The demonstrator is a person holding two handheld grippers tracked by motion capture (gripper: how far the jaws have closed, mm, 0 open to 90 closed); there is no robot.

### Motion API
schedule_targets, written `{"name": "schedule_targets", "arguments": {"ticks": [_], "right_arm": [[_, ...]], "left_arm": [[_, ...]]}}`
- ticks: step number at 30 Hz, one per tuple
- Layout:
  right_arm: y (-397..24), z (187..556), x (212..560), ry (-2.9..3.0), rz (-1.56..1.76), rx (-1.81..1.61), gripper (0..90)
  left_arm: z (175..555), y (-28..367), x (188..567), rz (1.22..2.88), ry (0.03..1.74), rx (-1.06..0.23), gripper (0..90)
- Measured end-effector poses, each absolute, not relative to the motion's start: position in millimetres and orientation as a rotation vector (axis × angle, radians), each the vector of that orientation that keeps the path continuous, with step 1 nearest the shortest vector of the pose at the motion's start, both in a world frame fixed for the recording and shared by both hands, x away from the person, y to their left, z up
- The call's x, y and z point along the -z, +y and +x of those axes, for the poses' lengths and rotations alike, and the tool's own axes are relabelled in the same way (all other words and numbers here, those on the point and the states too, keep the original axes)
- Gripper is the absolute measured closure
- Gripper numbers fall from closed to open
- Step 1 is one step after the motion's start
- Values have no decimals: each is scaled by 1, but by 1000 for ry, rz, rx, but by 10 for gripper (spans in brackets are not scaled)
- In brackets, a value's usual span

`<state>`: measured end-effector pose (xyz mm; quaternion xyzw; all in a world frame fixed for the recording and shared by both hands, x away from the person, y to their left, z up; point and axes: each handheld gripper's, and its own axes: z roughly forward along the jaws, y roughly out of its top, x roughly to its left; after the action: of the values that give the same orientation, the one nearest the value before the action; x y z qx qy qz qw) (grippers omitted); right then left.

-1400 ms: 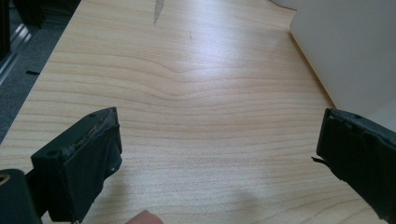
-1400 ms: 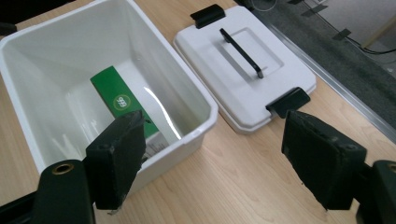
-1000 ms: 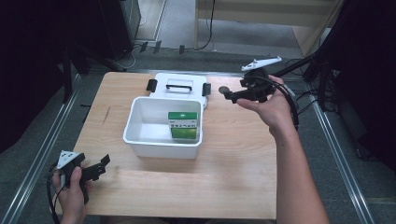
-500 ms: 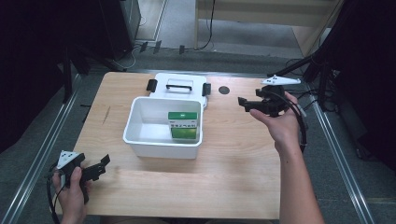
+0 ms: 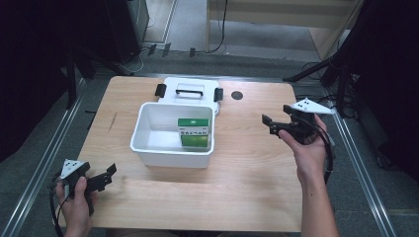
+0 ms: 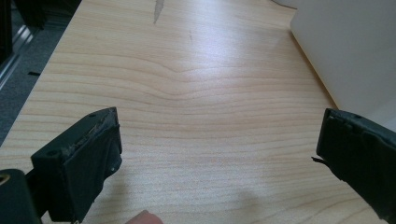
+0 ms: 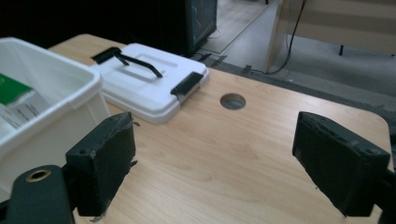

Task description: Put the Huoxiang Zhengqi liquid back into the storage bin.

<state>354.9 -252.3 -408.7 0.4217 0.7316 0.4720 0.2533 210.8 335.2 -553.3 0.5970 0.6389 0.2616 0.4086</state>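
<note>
1. My right tongs (image 5: 274, 125), empty, jaws just opened wide, hover right of the white bin (image 5: 173, 148) holding a green box (image 5: 193, 132)
2. My left tongs (image 5: 107, 174), open and empty, sit near the bin's front-left corner

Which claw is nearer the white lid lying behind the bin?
Right. The right claw hangs open just right of the lid; the left claw sits at the table's near-left corner, beyond the bin.

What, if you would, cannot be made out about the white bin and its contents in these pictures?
- Green box: print too small to read, high view.
- White bin: cut off by the left edge, right gripper view.
- White bin's floor beneath the green box: hidden by it, high view.
- Lid: near edge hidden behind the bin, high view.
</note>
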Motion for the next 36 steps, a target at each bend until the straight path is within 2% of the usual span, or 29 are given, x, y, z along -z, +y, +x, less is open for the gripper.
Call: {"name": "schedule_targets", "arguments": {"ticks": [12, 36], "right_arm": [[-280, 325, 443, 1808, 1193, -1366, 129], [-349, 259, 515, 1686, 1320, -1317, 132]], "left_arm": [[210, 334, 553, 1518, 1608, -669, 10], [210, 332, 553, 1521, 1612, -686, 10]]}}
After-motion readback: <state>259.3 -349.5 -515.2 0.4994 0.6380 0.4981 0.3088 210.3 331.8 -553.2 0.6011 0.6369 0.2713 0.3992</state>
